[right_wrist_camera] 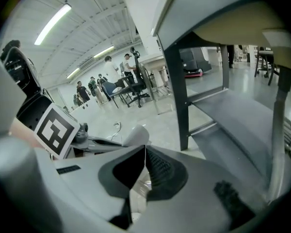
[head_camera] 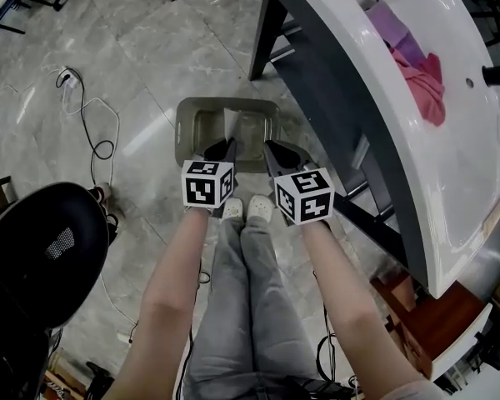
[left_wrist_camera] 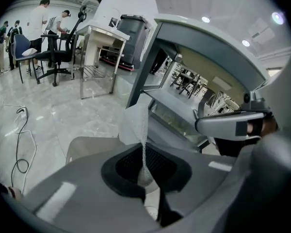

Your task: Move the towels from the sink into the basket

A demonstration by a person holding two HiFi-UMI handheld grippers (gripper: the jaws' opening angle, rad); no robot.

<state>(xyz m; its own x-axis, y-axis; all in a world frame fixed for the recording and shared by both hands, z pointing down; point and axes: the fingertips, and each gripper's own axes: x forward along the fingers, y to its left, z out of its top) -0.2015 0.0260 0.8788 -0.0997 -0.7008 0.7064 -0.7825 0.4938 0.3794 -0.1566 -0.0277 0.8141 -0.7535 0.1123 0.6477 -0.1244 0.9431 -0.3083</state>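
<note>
Hovering at the near rim of the grey basket (head_camera: 184,122), the left gripper (head_camera: 221,148) clamps a thin white towel (left_wrist_camera: 135,125). The right gripper (head_camera: 277,150) shows jaws pressed together; cloth between them is unclear. At two o'clock, a purple towel (head_camera: 396,27) and a pink towel (head_camera: 425,86) lie in the white sink (head_camera: 450,173).

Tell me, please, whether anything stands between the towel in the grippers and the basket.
Nothing visible does. The pale towel, pinched by the left gripper and the right gripper, hangs directly over the open basket.
</note>
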